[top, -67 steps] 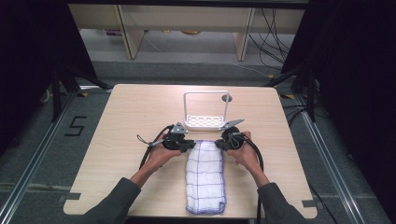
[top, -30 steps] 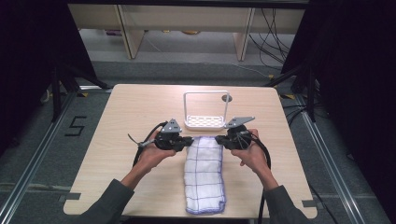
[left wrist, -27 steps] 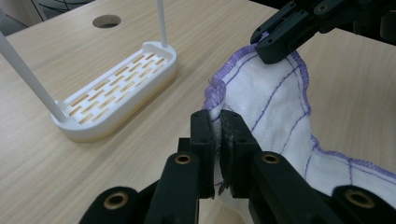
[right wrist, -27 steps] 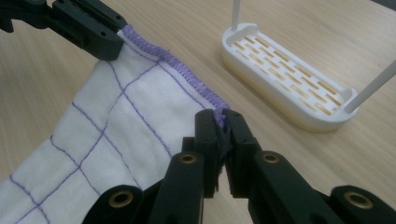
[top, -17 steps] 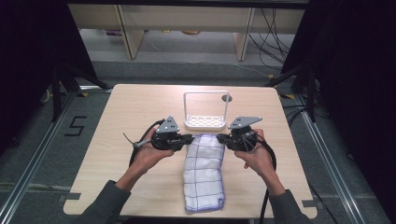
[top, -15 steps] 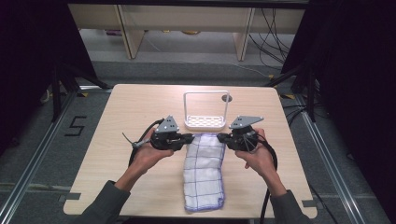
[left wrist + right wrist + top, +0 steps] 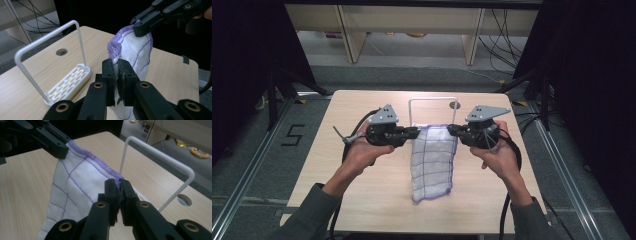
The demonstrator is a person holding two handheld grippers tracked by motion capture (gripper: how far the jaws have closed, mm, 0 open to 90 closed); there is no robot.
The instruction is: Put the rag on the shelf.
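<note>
Cloth [image 7: 432, 157], soft, light and limp, hangs from its purple-hemmed top corners, each hand-held gripper, left [image 7: 414, 132] and right [image 7: 451, 129], clamped on one; corners suit holding best.

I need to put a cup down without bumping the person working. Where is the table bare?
Bare wood lies left of the left gripper toward the table edge, and along the near right corner beside the person's right forearm. The middle is crowded: the cloth hangs between both grippers, the right gripper opposite, the white rack behind.
</note>
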